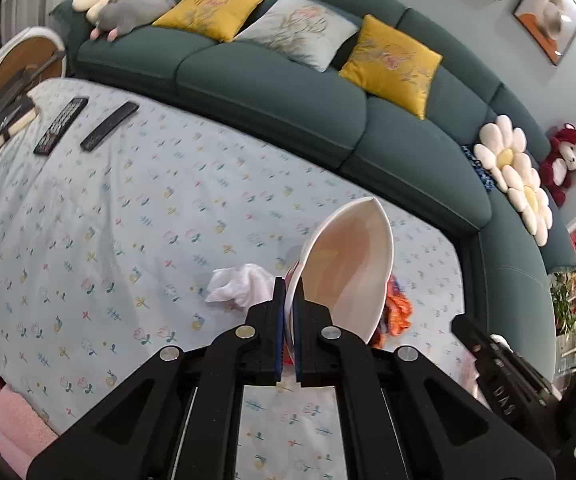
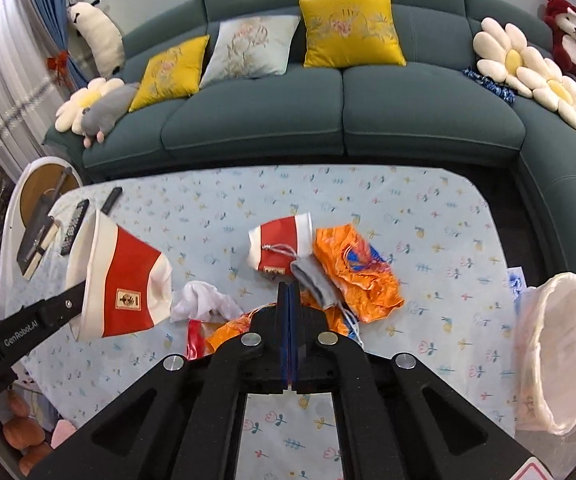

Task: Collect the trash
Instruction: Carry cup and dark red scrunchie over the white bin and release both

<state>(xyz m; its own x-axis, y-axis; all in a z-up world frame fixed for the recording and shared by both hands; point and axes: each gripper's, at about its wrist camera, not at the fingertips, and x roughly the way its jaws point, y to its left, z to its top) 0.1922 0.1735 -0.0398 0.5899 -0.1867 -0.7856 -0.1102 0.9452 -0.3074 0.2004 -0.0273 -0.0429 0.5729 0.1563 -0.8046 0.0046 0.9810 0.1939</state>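
Containers first.
- Paper cup, red and white (image 1: 348,272): lifted off the flowered tablecloth (image 1: 127,220), squashed to a pointed oval. Its inside shows only a bare white wall.
- Second paper cup (image 2: 279,244), same colours: lies on its side on the cloth, mouth towards the teal sofa (image 2: 328,128). I cannot see into it.
- Waste bin (image 2: 568,280) with a pale plastic liner: well to the right of the lying cup, at the table's edge. Only the liner shows inside.

Trash around the lying cup.
- Grey drawstring pouch (image 2: 312,280): touches its near side.
- Orange plastic wrapper (image 2: 356,268): just right of it, crumpled, running under the pouch.
- Crumpled white tissue (image 2: 203,304): to its near left.
- Red scrap (image 2: 193,340): nearer than the tissue.

Claws.
- Left gripper (image 1: 288,292): pinched narrow on the lifted cup's wall near the rim, one pad outside and one inside. It holds that cup to the left of the lying cup.
- Right gripper (image 2: 289,286): pads pressed together, tips just in front of the lying cup, beside the pouch. Orange wrapper shows on both sides of the fingers; I cannot tell whether a fold is caught.
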